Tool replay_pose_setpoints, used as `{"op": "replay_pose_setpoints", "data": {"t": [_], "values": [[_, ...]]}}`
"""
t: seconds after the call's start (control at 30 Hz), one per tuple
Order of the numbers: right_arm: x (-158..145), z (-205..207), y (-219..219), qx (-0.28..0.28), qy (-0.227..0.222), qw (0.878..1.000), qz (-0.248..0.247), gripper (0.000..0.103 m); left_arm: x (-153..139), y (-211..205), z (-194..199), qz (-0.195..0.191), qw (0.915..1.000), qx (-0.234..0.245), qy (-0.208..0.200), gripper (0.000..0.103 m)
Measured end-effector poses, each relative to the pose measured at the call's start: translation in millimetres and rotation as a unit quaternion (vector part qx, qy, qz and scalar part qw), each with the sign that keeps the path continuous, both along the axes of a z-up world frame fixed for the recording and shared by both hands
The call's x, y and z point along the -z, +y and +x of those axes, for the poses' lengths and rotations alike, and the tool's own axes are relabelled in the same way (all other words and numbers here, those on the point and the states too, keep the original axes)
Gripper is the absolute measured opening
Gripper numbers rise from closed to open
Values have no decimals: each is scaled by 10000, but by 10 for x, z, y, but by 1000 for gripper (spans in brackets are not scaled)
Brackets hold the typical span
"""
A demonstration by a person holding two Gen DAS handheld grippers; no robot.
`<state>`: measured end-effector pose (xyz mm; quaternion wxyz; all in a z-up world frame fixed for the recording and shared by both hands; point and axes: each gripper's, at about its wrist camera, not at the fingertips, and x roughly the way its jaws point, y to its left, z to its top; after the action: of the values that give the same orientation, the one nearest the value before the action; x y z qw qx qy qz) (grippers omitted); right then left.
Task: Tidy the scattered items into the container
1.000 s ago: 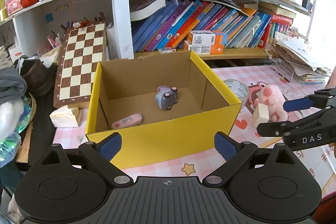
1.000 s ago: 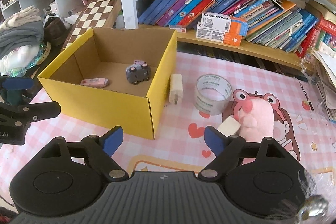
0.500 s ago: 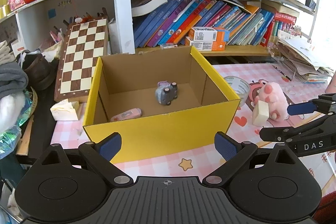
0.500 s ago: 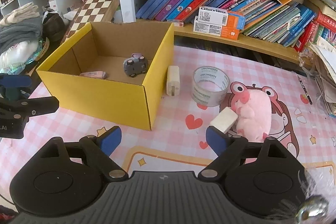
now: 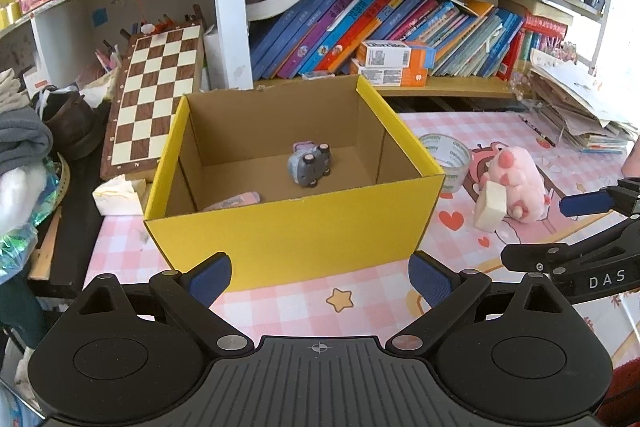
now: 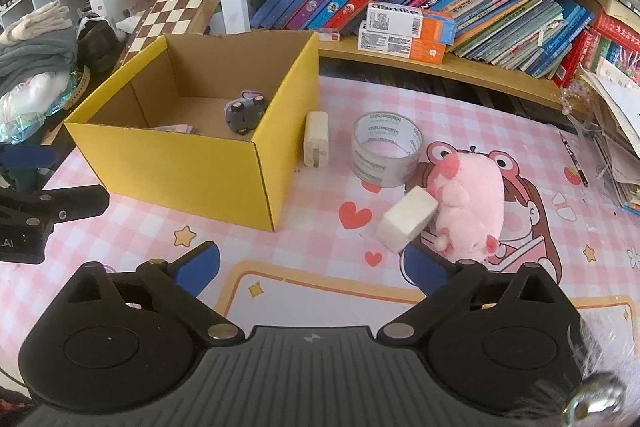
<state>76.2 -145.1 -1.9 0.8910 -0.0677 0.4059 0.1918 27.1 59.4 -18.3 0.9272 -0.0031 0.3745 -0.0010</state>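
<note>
At the far left a chessboard is seen leaning against the shelving. The left gripper is held spread wide with nothing between its blue pads, in front of the near wall of the yellow box. Inside the box, a pink eraser is found at the front left corner and a grey toy car lies tipped on its side near the middle. Just beside the right wall of the box, a white charger block is laid on the pink checked mat, and a roll of clear tape is set near it. A cream block is propped against a pink plush toy. The right gripper is likewise released and empty, its right pad placed close to the cream block.
</note>
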Motion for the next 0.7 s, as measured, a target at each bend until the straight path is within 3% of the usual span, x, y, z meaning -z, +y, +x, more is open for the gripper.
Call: {"op": "replay_pose_setpoints", "data": {"t": [0.7], "values": [[23, -18, -345, -1, -24, 10000, -3, 101, -14, -347, -34, 87, 9999, -124, 10, 97]]}}
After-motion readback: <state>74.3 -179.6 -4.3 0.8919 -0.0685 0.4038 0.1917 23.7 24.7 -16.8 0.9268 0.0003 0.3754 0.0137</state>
